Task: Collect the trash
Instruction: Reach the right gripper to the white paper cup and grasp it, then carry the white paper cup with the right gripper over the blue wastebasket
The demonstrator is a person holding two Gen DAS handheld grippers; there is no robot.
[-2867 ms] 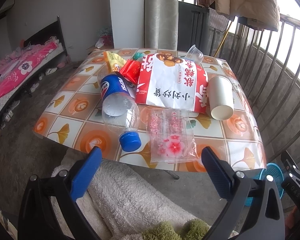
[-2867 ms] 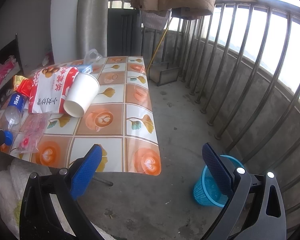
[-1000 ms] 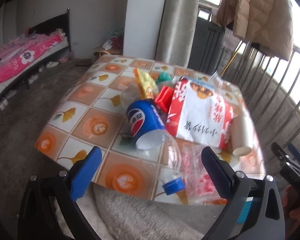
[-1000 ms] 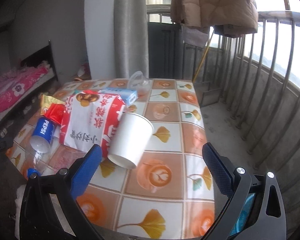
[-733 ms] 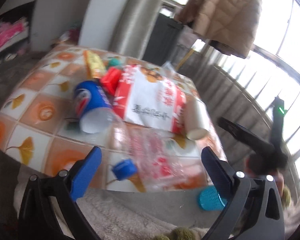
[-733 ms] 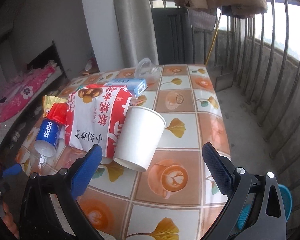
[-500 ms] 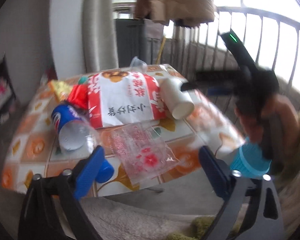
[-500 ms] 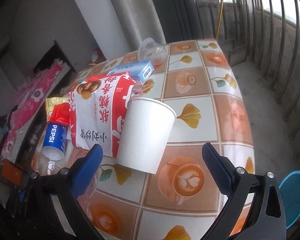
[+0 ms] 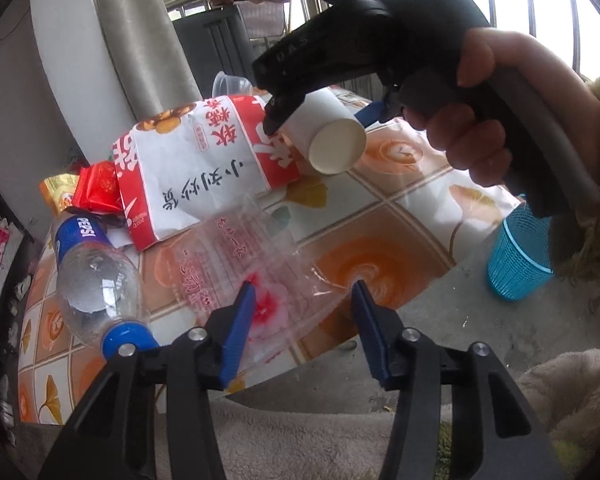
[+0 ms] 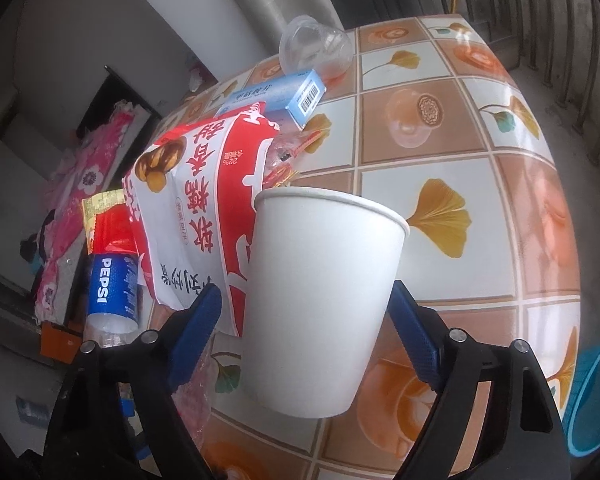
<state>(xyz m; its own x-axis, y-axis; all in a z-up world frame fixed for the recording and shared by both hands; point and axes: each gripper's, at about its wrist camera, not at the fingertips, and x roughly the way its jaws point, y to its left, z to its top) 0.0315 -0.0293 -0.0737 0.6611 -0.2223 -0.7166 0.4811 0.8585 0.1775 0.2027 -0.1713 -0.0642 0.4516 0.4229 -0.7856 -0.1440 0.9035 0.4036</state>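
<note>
A white paper cup [image 10: 320, 300] lies on its side on the tiled table [image 10: 480, 184], between the open fingers of my right gripper [image 10: 304, 320]; whether the pads touch it I cannot tell. The cup also shows in the left wrist view [image 9: 332, 140], under the right gripper [image 9: 320, 92]. My left gripper [image 9: 302, 320] is open around the near edge of a clear plastic bag with red flowers [image 9: 252, 268]. A Pepsi bottle [image 9: 96, 276] lies left of it.
A red and white snack bag [image 9: 196, 168], red and yellow wrappers [image 9: 96, 184], a blue box [image 10: 276, 96] and a clear plastic cup [image 10: 312, 48] lie on the table. A blue basket [image 9: 518, 260] stands on the floor at the right. Balcony railings are behind.
Both grippers have moved in to the table. The right one has come around the paper cup and narrowed. The left one has narrowed around the clear bag's edge.
</note>
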